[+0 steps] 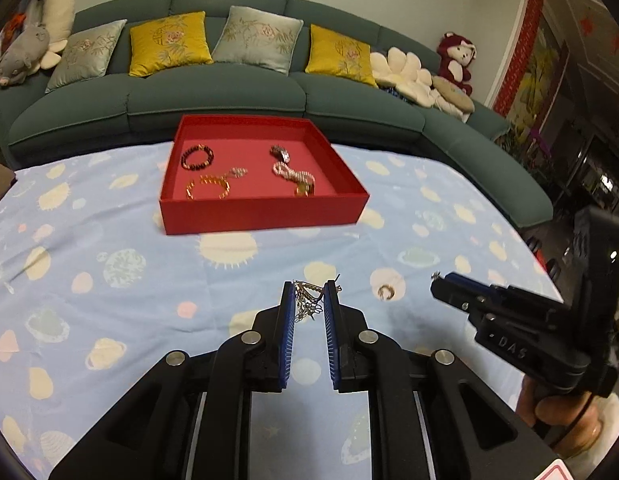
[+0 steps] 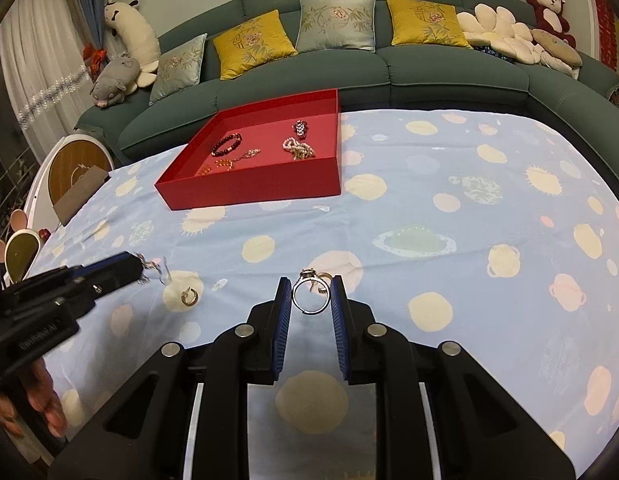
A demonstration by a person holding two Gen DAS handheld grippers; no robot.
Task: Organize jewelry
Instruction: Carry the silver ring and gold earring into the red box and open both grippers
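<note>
While clamped between the pads of the left gripper [image 1: 309,300], dangles a small chain piece [image 1: 307,302] above the surface [image 1: 109,320]; pinched upright in the right gripper [image 2: 311,296], a silver ring [image 2: 310,295], jaws closed on its band; just past it lies a gold earring [image 2: 323,282], and to the left a gold hoop [image 2: 189,296] on the patterned cloth; farther back sits the red tray [image 1: 261,208], holding a dark bead bracelet [image 1: 196,157], a gold bracelet [image 1: 207,188] and a pearl strand [image 1: 291,174]; beyond, a green sofa [image 1: 213,100] with cushions.
</note>
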